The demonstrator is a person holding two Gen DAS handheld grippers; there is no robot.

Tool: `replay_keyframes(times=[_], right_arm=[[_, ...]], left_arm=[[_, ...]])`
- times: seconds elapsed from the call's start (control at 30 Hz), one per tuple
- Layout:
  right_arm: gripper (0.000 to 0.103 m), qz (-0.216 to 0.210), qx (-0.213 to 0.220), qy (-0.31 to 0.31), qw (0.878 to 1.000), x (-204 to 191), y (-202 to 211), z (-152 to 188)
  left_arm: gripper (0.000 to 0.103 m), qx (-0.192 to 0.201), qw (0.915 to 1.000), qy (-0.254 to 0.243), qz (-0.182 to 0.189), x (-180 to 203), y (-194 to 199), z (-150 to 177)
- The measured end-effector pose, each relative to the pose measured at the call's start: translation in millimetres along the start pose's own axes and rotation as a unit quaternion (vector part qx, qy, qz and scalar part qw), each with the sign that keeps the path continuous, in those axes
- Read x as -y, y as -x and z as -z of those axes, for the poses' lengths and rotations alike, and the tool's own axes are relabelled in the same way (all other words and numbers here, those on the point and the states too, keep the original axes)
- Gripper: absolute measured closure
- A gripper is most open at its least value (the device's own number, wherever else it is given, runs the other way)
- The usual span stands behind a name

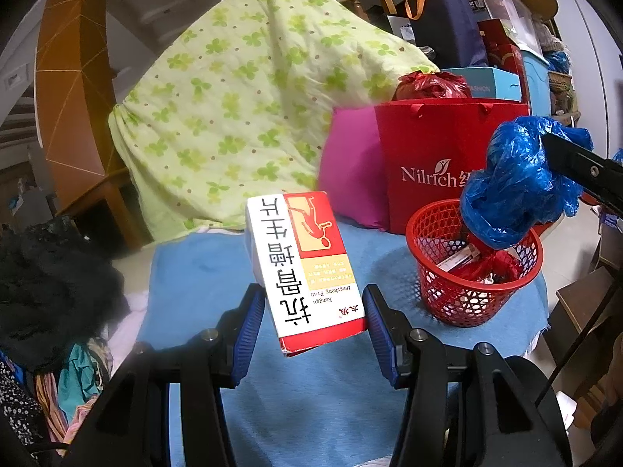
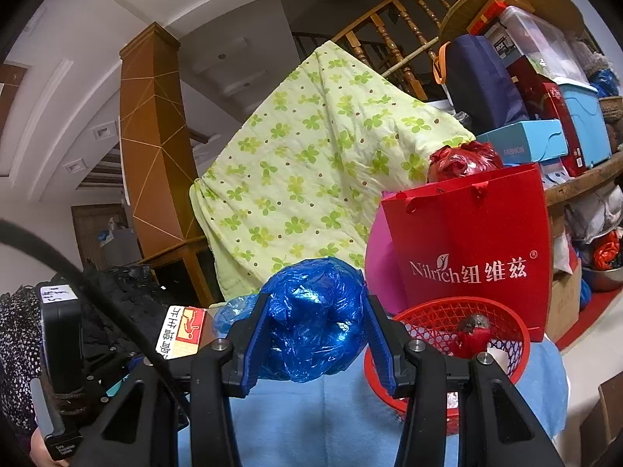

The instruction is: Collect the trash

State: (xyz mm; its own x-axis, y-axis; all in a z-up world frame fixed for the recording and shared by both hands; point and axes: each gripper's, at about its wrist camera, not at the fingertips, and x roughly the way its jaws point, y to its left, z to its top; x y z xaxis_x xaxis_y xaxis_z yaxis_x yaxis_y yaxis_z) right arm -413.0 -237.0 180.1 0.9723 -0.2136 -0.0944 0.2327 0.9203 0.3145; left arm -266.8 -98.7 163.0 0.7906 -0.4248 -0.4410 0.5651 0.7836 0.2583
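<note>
- At far left in our left wrist view, a heap of dark clothing (image 1: 58,284) lies beside the blue cloth (image 1: 187,295) covering the table.
- At centre, our left gripper (image 1: 311,334) holds a red-and-white medicine box (image 1: 303,268) clear of the cloth, jaws closed on its lower end, the box tilted and its print upside down.
- Behind it, a green clover-print quilt (image 1: 241,105) drapes over furniture, with a red gift bag (image 1: 440,163) standing to its right.
- Further right, the red mesh basket (image 1: 475,264) sits on the cloth just in front of the bag, some scraps already inside.
- At right, our right gripper (image 2: 315,334) clamps a crumpled blue plastic bag (image 2: 311,319); the left wrist view shows that wad hanging directly above the basket's rim.
- We judge the step in hand to be depositing: the blue bag looks ready to drop.
- Next, we would part the right jaws over the basket opening, then carry the box rightward, mindful the light basket could tip.
</note>
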Motion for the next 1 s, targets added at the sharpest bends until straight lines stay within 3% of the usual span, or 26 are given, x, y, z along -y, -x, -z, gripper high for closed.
replay_keyframes(times=[1.0], right_arm=[[0.053,0.017,-0.013,-0.025,0.999,24.6,-5.9,10.8]], left_arm=[[0.049,-0.021,0.9995,-0.017,0.016,21.6,-19.9,1.7]])
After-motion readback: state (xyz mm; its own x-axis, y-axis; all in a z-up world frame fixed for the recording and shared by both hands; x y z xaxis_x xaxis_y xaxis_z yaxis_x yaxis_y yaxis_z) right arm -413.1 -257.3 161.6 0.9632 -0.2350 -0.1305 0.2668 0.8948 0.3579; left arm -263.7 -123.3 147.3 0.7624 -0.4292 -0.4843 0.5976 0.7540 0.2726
